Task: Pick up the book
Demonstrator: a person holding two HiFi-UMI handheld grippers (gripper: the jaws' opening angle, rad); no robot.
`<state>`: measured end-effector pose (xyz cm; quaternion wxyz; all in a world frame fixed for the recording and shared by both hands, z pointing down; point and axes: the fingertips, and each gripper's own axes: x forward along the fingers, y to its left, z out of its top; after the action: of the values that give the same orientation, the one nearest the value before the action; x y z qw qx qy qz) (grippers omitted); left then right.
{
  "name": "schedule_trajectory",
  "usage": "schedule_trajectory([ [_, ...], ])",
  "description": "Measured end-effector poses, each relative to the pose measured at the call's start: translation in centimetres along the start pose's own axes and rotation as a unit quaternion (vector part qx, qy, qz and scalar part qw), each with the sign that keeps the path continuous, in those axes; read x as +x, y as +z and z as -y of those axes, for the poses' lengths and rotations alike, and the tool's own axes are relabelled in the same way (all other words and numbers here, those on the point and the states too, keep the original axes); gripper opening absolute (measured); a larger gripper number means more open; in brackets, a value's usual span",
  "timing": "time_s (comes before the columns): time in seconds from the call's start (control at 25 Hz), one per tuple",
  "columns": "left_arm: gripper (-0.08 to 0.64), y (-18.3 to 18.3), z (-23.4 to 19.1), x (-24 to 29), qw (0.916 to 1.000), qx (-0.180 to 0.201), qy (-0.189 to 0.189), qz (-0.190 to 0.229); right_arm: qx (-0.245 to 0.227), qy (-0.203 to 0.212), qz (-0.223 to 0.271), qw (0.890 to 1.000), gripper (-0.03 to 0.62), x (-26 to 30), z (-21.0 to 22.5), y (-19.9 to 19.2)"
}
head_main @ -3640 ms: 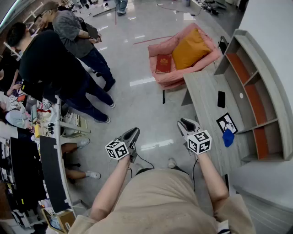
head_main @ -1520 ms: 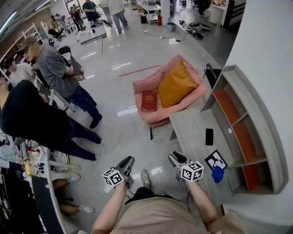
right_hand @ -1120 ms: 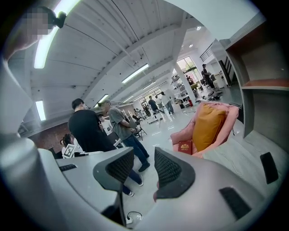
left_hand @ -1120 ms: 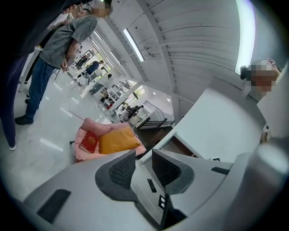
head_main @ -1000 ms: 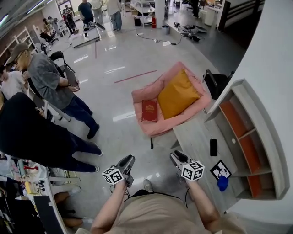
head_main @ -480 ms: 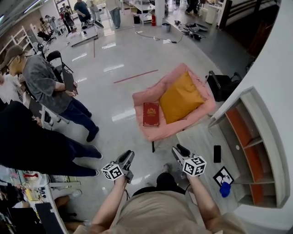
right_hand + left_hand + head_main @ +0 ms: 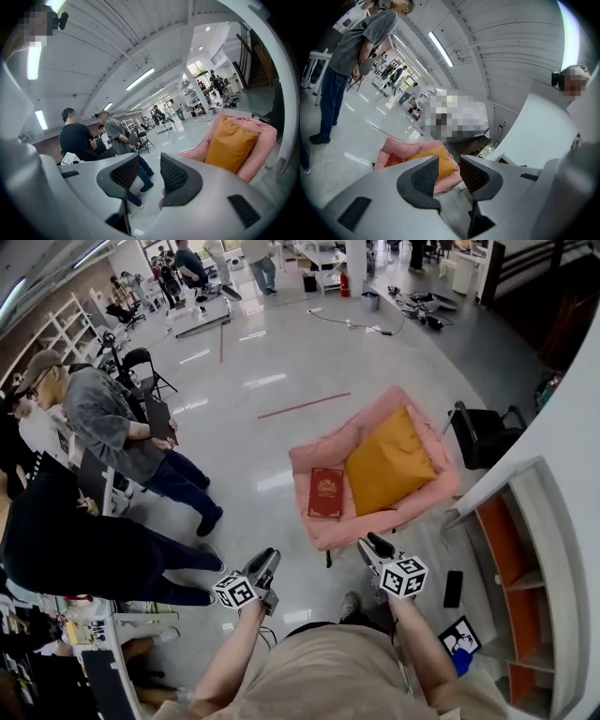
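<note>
red book (image 7: 325,493), gold cover print (image 7: 327,487) unreadable

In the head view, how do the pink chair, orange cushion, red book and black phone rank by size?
Largest first:
pink chair
orange cushion
red book
black phone, clearly smallest

The person is wearing a loose beige top (image 7: 328,676) with short sleeves, the forearms showing bare below them. The left gripper (image 7: 269,559) and the right gripper (image 7: 377,543) are both showing pale grey moulded shells, their jaws carrying black ribbed pads (image 7: 423,174). Each is bearing a white cube (image 7: 405,577) printed with black square markers — and a thin dark cable (image 7: 266,626) is trailing from the left one.
</note>
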<state>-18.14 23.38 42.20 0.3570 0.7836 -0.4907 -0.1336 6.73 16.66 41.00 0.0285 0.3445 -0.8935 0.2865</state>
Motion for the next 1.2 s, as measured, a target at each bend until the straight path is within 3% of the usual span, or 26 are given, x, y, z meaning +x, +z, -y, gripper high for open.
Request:
schedule_trajectory([
  [0.36, 0.141, -0.6, -1.2, 4.6, 0.9993, -0.01, 0.035, 0.01, 0.018, 0.033, -0.009, 0.999, 0.129, 3.4, 5.3, 1.7],
  [0.72, 0.144, 0.6, -4.3, 6.8, 0.9983, -0.029, 0.05, 0.008, 0.023, 0.037, -0.038, 0.998, 0.129, 7.0, 7.2, 1.5],
  [1.0, 0.144, 3.1, -9.4, 12.7, 0.9983, -0.046, 0.024, -0.027, 0.032, 0.005, -0.044, 0.998, 0.129, 11.5, 9.1, 2.7],
  [1.2, 0.144, 7.3, -11.8, 18.5, 0.9973, -0.041, -0.015, -0.059, 0.04, -0.03, -0.036, 0.998, 0.129, 16.1, 10.1, 5.4],
])
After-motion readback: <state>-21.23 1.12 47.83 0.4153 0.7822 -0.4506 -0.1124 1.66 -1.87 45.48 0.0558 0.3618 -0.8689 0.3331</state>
